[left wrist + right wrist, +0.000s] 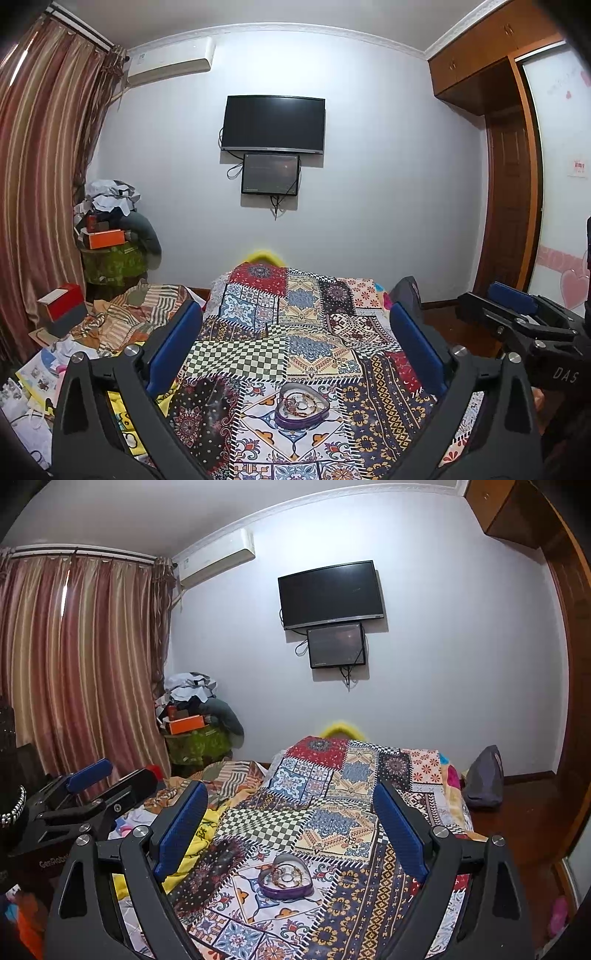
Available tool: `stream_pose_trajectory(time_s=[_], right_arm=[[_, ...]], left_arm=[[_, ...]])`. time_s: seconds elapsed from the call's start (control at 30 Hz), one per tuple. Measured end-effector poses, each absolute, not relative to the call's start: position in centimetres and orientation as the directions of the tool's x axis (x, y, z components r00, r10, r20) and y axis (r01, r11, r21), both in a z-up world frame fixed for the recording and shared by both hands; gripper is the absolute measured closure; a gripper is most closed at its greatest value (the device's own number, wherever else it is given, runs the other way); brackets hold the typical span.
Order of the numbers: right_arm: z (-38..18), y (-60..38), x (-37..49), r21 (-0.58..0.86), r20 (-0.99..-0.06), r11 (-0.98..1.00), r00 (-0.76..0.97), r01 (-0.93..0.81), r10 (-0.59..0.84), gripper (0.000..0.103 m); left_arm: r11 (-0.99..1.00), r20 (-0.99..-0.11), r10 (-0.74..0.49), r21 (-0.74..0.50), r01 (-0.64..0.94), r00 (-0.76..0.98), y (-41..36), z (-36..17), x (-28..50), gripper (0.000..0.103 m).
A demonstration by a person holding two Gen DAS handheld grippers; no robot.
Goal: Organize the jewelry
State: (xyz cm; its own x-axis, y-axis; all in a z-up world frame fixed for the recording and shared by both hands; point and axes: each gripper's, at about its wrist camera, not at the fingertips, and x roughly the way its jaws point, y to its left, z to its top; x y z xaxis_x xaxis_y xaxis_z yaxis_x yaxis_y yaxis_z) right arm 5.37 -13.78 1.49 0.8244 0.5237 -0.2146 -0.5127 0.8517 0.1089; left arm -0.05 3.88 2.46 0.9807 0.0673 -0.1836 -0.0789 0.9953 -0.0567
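Note:
A purple heart-shaped tin (301, 406) holding bracelets and beads sits on the patchwork cloth (317, 343) that covers the bed. My left gripper (294, 317) hangs above and short of the tin, its blue-padded jaws wide open with nothing between them. In the right wrist view the same tin (284, 880) lies low between the blue pads of my right gripper (290, 794), which is also open and empty and touches nothing. Each gripper shows at the edge of the other's view: the right gripper (495, 299) at the right side, the left gripper (99, 775) at the left side.
Rumpled bedding, papers and a red box (61, 306) crowd the bed's left side. A pile of boxes and clothes (110, 236) stands by the striped curtain (44, 177). Two screens (273, 125) hang on the far wall. A grey bag (484, 779) sits on the floor at right.

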Motion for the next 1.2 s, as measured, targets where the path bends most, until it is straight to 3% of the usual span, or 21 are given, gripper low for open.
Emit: stream_pose_trajectory(time_s=[1.2], right_arm=[[1.51,-14.55,5.64,0.136,-0.219,0.854,0.825,-0.503,0.521,0.013]], left_arm=[[0.997,-0.21,0.032,-0.067,-0.047,0.977,4.09,2.15,0.33,0.001]])
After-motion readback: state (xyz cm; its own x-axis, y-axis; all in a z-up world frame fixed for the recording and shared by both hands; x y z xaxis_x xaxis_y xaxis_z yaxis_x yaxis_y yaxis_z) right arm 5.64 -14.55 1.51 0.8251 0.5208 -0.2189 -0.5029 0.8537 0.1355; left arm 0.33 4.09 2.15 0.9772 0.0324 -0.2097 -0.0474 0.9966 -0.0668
